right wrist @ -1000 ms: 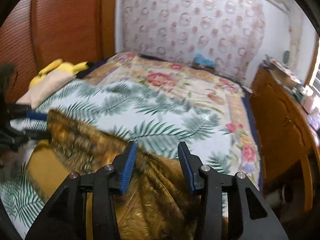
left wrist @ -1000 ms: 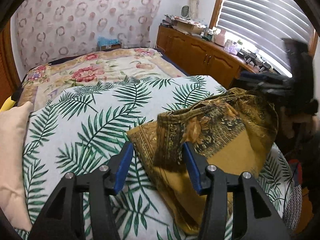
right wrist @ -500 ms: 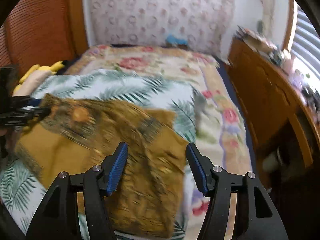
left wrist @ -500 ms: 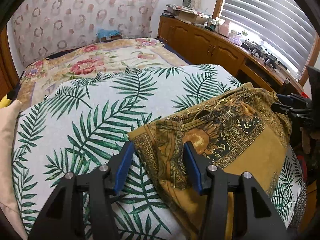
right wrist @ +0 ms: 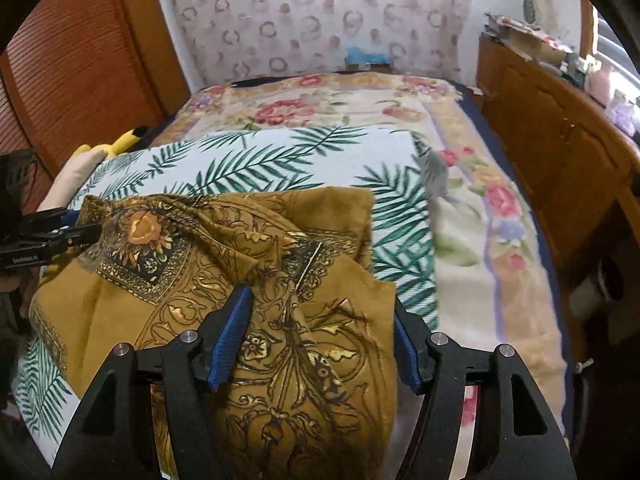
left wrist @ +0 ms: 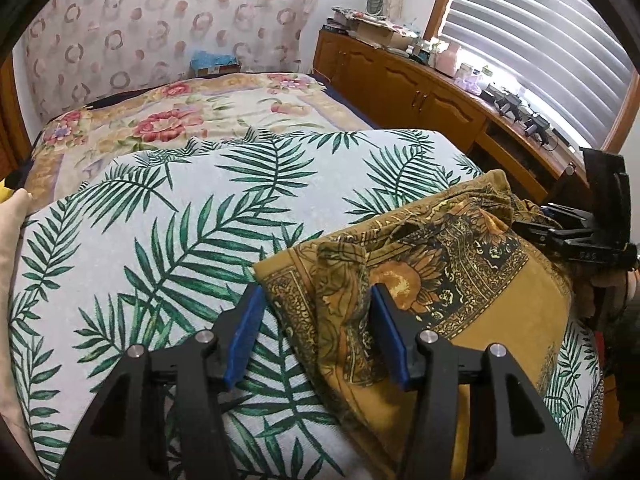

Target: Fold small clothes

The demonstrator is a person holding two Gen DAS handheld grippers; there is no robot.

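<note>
1. Garment (left wrist: 460, 292): a mustard-brown cloth with a dark ornamental border and an orange flower motif. It lies loosely folded and rumpled on the near part of the palm-leaf cover (left wrist: 180, 220), toward the bed's near edge.
2. Left gripper (left wrist: 316, 320): black frame with blue pads, pointing down at the garment's left corner. The jaws stand partly apart. A raised fold of the cloth sits between them against the right pad, while the left pad (left wrist: 244, 332) is clear of the fabric, over the leaf print; no clamping is seen.
3. Right gripper (right wrist: 320, 336): the same build, over the garment's right side. Its jaws have just been opening and now stand wide; a bunched ridge of cloth lies between them, apart from the left pad (right wrist: 232, 332). The cloth's edge hides most of the right pad.
4. In each wrist view the other gripper shows at the garment's far end, its tips at the cloth's edge.
5. Floral bedspread (left wrist: 192, 120): covers the bed beyond the palm-leaf cover.
6. Wooden cabinet (left wrist: 420, 92): runs along the window side, its top crowded with small items.
7. Yellow plush toy (right wrist: 116, 146): lies at the bed's left edge, beside a cream pillow (right wrist: 76, 176).
</note>
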